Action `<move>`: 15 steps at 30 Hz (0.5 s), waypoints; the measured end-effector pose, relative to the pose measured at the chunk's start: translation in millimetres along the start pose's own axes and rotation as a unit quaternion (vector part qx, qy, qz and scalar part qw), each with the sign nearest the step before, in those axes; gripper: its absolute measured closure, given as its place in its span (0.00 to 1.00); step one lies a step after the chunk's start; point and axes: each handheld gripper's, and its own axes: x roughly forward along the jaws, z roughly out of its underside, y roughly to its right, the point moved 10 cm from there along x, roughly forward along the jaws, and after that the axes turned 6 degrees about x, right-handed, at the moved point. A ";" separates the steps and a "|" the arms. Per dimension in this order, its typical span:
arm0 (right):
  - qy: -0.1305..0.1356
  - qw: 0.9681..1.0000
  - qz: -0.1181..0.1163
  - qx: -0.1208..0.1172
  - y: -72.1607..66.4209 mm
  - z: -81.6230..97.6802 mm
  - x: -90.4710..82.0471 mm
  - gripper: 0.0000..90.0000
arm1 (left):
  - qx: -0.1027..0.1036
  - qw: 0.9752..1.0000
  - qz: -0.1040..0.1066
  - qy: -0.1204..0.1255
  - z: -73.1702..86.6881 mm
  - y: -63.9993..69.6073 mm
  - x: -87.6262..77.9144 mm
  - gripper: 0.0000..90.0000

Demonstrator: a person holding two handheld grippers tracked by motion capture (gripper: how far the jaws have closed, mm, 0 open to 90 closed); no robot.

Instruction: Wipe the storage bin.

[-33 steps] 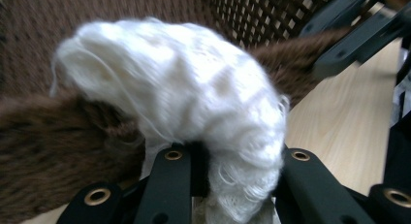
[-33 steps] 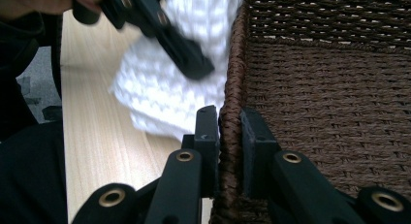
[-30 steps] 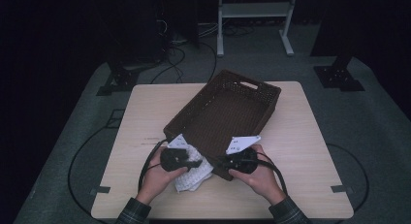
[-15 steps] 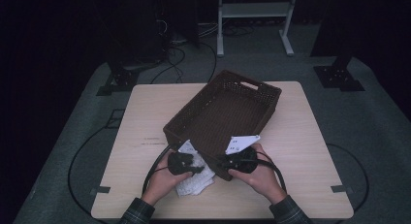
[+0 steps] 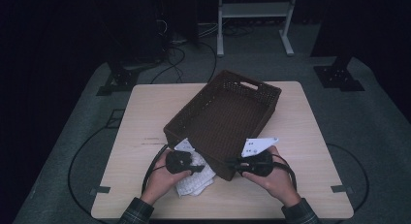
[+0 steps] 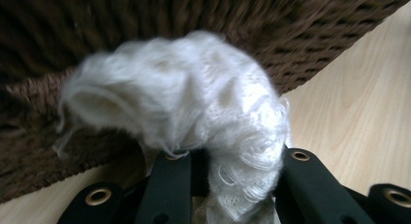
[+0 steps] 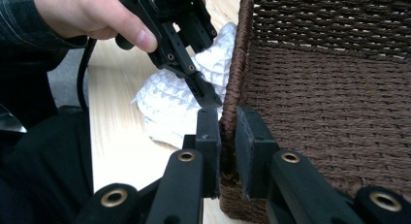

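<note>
A dark brown woven basket (image 5: 252, 83) sits askew on the light wooden table (image 5: 145, 117). My right gripper (image 5: 231, 162) is shut on the rim at its near corner; in the right gripper view the jaws (image 7: 228, 122) stand on either side of the woven wall (image 7: 329, 88). A white knitted cloth (image 5: 194, 178) lies bunched against the basket's near left side. My left gripper (image 5: 199, 169) is shut on it, and in the left gripper view the fluffy cloth (image 6: 194, 103) bulges up between the jaws (image 6: 232, 161) in front of the basket (image 6: 145, 30). The right gripper view shows the left gripper (image 7: 209, 100) pinching the cloth (image 7: 165, 107).
Both hands (image 5: 160, 178) come in over the table's near edge. Black cables (image 5: 150, 163) loop over the table's front. Bare tabletop lies left and right of the basket. On the dark floor behind stand a metal frame (image 5: 252, 10) and black stand bases (image 5: 339, 76).
The left gripper has shifted slightly toward the basket's near corner with the cloth in it. The right gripper and the basket have stayed in place.
</note>
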 end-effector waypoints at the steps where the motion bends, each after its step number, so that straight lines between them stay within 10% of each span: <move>1: 0.000 1.000 -0.001 0.002 -0.1 -0.3 0.8 0.89 | 0.002 1.000 -0.001 0.004 -2.0 1.0 -1.3 0.81; 15: 0.003 1.000 -0.001 -0.004 -4.7 -6.7 11.9 0.89 | 0.006 0.999 -0.015 0.050 -19.5 1.0 -33.8 0.82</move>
